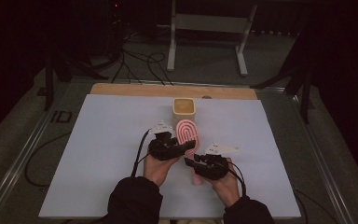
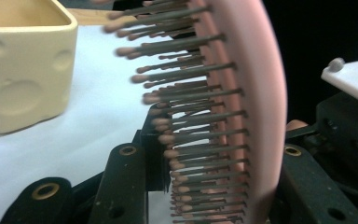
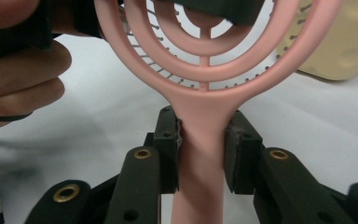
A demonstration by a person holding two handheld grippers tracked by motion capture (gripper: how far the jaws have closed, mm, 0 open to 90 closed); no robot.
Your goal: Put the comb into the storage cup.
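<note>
A pink vented hairbrush (image 1: pixel 188 132) is held over the white table between both hands. In the left gripper view its bristles (image 2: pixel 191 116) point left, and my left gripper (image 2: pixel 219 158) is shut across the brush head, one pad among the bristles and one on the pink back. My right gripper (image 3: pixel 200 156) is shut on the brush's handle (image 3: pixel 200 186), just below the head's curved ribs (image 3: pixel 205 70). From above, the left gripper (image 1: pixel 186 148) sits at the head's lower end and the right gripper (image 1: pixel 189 161) right below it.
A cream square cup (image 1: pixel 183 107) with dimpled sides stands just beyond the brush, also close by in the left gripper view (image 2: pixel 23 70). White sheet (image 1: pixel 102 154) covers the table. A metal stand (image 1: pixel 205 23) and cables lie on the floor behind.
</note>
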